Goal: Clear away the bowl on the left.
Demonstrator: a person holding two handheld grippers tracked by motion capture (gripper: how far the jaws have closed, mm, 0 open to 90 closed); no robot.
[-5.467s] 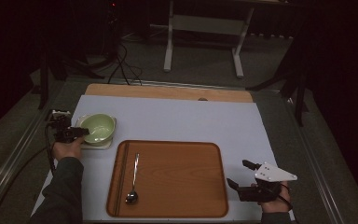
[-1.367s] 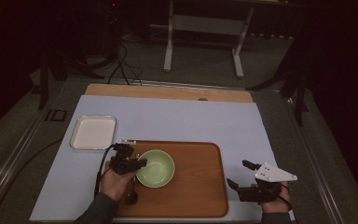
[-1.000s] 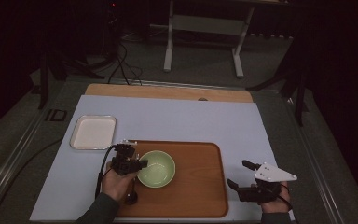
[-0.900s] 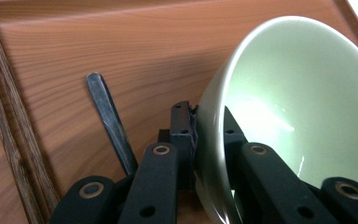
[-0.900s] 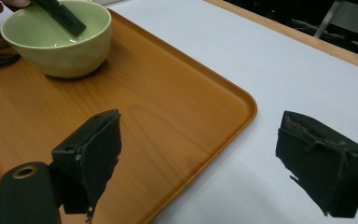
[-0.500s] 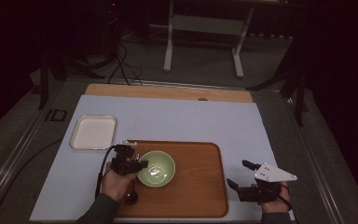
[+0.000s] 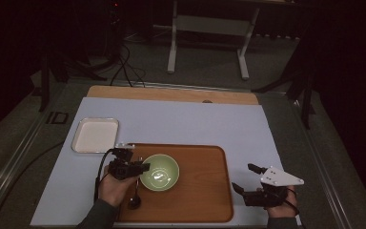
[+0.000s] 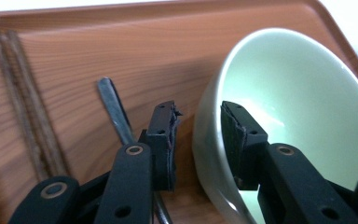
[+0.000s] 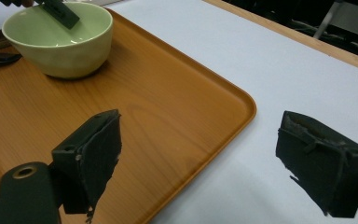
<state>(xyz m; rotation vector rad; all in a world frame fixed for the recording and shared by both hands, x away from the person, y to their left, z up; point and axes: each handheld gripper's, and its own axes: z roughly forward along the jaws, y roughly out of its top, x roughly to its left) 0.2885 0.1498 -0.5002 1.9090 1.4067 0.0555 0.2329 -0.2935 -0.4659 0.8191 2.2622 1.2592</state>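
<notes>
Blue mat [image 7: 181, 121], wooden tray [image 7: 205, 191]. Left gripper view: spoon handle [image 8: 114, 109] beside green bowl [image 8: 303, 121]; left gripper [image 8: 198, 135] straddles rim, jaws slack. Right gripper [image 9: 198, 161] spread wide, holds nothing, well apart.

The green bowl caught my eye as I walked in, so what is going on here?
A person works two hand-held grippers at a table. The left gripper has its jaws straddling the rim of the green bowl, one inside and one outside, with gaps showing, so it looks let go. The bowl sits on the wooden tray, beside a spoon. The right gripper waits open off the tray's right edge. A white square dish lies off the tray.
</notes>
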